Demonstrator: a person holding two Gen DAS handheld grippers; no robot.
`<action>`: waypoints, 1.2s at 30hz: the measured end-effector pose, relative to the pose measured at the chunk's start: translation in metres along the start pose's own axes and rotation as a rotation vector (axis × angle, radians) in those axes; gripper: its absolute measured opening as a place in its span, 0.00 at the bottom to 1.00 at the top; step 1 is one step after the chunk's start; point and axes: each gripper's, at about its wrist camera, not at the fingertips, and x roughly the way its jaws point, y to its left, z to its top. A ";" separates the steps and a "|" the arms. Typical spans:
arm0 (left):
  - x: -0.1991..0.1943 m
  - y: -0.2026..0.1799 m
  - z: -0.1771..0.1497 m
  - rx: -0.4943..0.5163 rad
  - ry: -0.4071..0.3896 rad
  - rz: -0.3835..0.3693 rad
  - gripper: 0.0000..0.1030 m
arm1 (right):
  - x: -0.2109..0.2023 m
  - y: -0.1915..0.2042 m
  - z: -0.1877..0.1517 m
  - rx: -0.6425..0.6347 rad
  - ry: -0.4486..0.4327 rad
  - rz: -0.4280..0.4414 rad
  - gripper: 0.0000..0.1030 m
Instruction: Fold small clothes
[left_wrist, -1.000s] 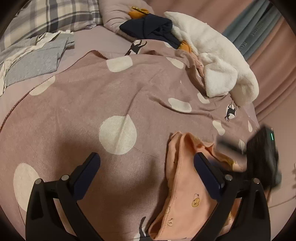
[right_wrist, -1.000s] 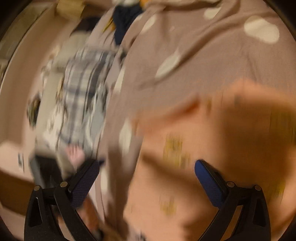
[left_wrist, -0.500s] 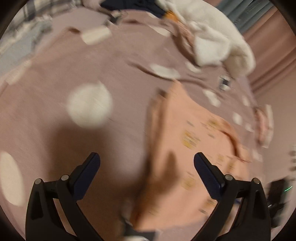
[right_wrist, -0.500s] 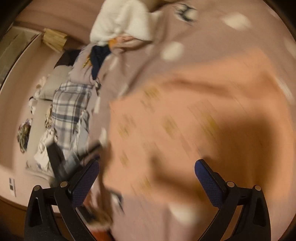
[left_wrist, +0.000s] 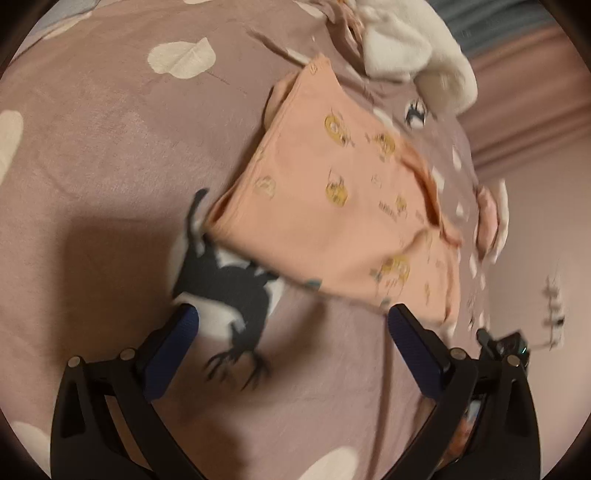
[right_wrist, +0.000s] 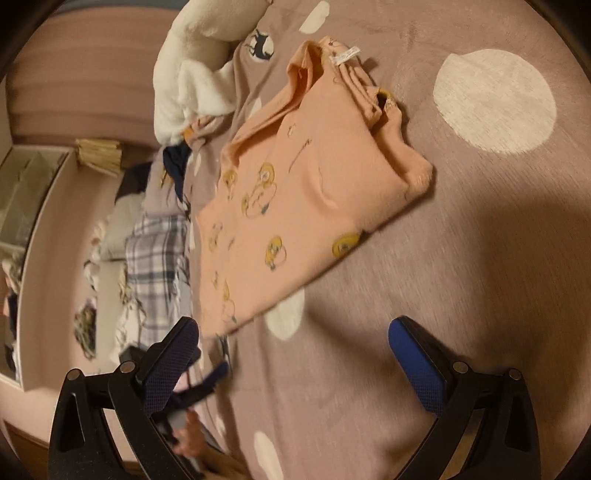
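A: Where's the shirt (left_wrist: 332, 206)?
B: Folded on the blanket (left_wrist: 110, 147), ahead of the left gripper (left_wrist: 291, 332) and ahead, slightly left, of the right gripper (right_wrist: 293, 339).
A: Either one gripping it?
B: No, both spread wide, empty.

Left wrist view: far (3 o'clock) edge of the peach garment (left_wrist: 332, 206) was motion-smeared, prints there unreadable, & the white fleece (left_wrist: 413, 48) at 1 o'clock ran off the top edge. The cat print (left_wrist: 225, 284) on the bedspread (left_wrist: 110, 147) was partly hidden under the garment's near corner. Right wrist view: at 7 o'clock, behind the right gripper's (right_wrist: 293, 341) left finger, a blurred dark object & a bit of hand (right_wrist: 190, 439) — couldn't tell what it held; shelf clutter (right_wrist: 85, 328) at 9 o'clock too small to ID.
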 end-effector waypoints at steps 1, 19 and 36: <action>0.003 -0.002 0.003 -0.013 -0.006 -0.020 0.99 | 0.003 0.000 0.003 0.007 -0.013 0.009 0.99; 0.050 -0.022 0.059 -0.155 -0.072 -0.009 0.13 | 0.055 -0.001 0.065 -0.010 -0.056 -0.027 0.11; -0.016 -0.026 -0.048 0.043 -0.006 0.066 0.11 | -0.006 0.011 -0.024 -0.203 -0.007 -0.067 0.10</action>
